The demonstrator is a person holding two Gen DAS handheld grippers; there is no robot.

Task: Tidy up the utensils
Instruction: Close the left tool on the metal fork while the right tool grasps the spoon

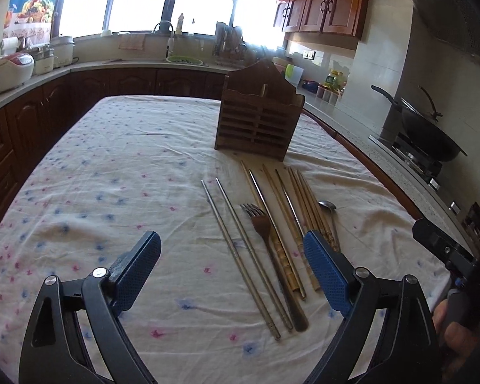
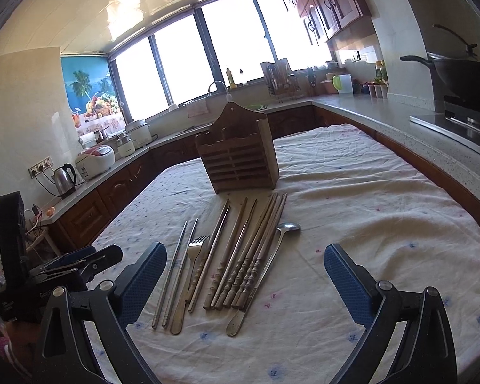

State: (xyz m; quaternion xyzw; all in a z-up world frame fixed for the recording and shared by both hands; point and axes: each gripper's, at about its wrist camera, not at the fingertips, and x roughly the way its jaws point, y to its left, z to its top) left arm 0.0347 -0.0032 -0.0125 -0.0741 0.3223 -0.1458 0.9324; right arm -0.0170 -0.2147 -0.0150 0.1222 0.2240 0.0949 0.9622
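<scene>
A wooden slatted utensil holder [image 1: 259, 121] [image 2: 240, 156] stands upright on the cloth-covered table [image 1: 112, 166] [image 2: 368, 198]. In front of it lie a fork [image 1: 265, 240] [image 2: 192, 262], a spoon [image 1: 331, 214] [image 2: 265, 262], two metal chopsticks [image 1: 236, 246] [image 2: 174, 272] and several wooden chopsticks [image 1: 300, 208] [image 2: 249, 256], side by side. My left gripper [image 1: 232, 256] is open and empty, above the near ends of the utensils. My right gripper [image 2: 244, 268] is open and empty, above the same row. Each gripper shows at the edge of the other's view.
Kitchen counters run round the table on three sides, close to its right edge [image 2: 432, 134]. A wok [image 1: 432, 128] sits on the stove at right. Rice cookers [image 1: 9, 70] and a kettle [image 2: 64, 179] stand on the left counter.
</scene>
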